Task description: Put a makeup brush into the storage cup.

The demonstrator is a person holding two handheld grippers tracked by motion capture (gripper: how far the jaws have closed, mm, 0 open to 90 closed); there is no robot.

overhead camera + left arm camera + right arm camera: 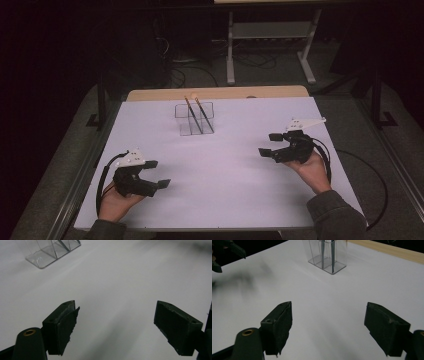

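Tools [272, 145] [159, 174] open, apart, clear holder [195, 119] with brushes [198, 116] beyond

Your surface [225, 165] is plain white, with a pale wood strip [220, 93] along its far edge. The holder [194, 119] is clear, colourless plastic; the two brushes [198, 115] in it have dark handles and light tips. Your grippers' fingers [63, 322] are matt black, one arm bearing a brass-coloured eyelet [29, 332].
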